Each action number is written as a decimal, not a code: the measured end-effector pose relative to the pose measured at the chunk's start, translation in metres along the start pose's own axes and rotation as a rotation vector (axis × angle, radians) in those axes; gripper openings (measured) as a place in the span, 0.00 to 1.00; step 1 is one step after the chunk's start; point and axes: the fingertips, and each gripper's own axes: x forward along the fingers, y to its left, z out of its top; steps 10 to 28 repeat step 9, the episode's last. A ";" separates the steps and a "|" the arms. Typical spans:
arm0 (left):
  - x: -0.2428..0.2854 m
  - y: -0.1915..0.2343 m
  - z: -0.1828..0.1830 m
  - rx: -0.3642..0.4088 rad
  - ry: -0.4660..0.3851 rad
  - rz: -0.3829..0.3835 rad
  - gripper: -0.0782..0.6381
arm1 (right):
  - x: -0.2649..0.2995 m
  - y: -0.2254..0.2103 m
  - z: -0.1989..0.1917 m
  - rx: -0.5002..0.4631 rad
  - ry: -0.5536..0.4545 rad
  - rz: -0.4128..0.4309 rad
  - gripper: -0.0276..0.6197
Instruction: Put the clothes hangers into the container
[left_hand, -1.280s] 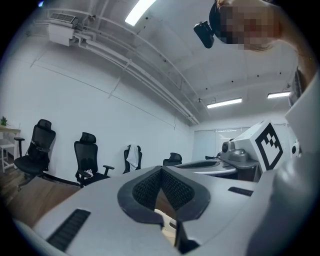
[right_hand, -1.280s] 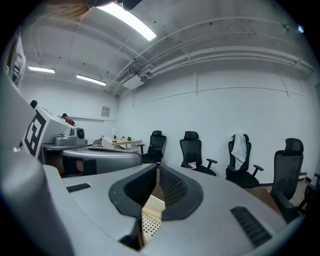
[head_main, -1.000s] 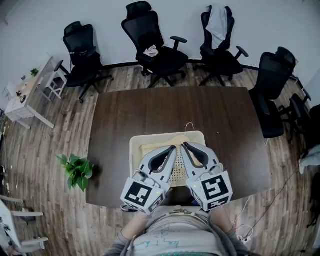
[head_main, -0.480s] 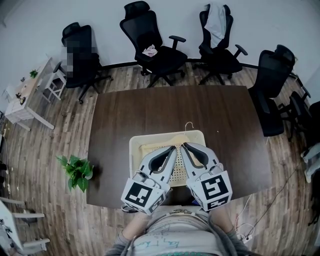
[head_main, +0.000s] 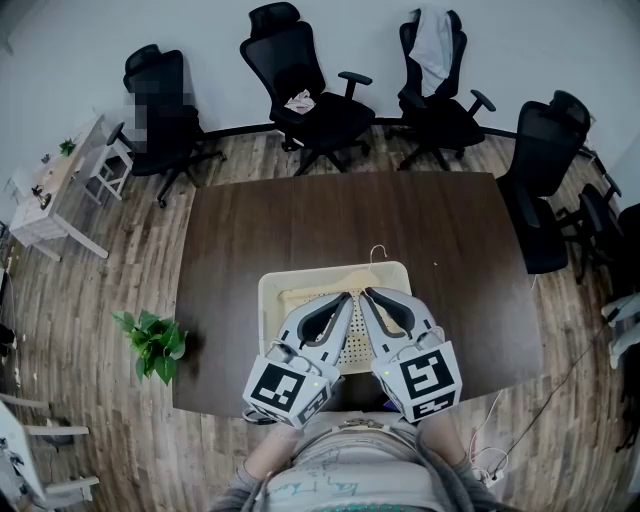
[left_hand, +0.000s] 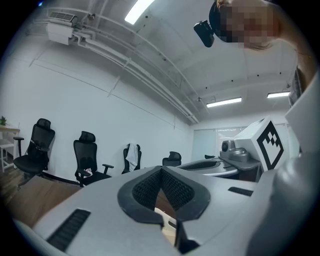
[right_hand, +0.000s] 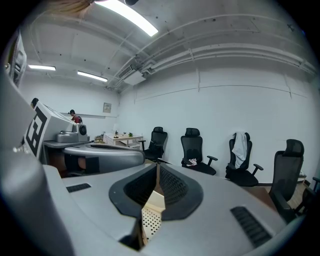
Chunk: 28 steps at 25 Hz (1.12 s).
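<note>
A cream perforated container (head_main: 268, 292) sits on the dark table (head_main: 300, 220) near its front edge. A wooden clothes hanger lies inside it, its metal hook (head_main: 378, 252) sticking out over the far rim. My left gripper (head_main: 348, 296) and right gripper (head_main: 368, 292) hover side by side over the container, tips close together. Both are shut with nothing between the jaws. In the left gripper view the left gripper (left_hand: 161, 169) has its pads meeting, and a bit of the container (left_hand: 167, 226) shows below. In the right gripper view the right gripper (right_hand: 157, 165) is likewise shut above the container's perforated floor (right_hand: 148, 220).
Several black office chairs (head_main: 305, 90) stand beyond the table, one draped with a pale garment (head_main: 436, 45). A potted plant (head_main: 152, 340) sits on the floor at the left, and a small white desk (head_main: 55, 185) stands farther left. Another chair (head_main: 545, 170) is by the table's right side.
</note>
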 end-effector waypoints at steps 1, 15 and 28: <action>0.000 0.000 0.000 -0.001 0.002 0.000 0.12 | 0.000 0.000 0.000 -0.001 0.001 0.000 0.09; -0.002 0.007 -0.002 0.007 -0.003 0.015 0.12 | 0.008 -0.001 -0.004 -0.008 0.001 0.005 0.09; -0.002 0.007 -0.002 0.007 -0.003 0.015 0.12 | 0.008 -0.001 -0.004 -0.008 0.001 0.005 0.09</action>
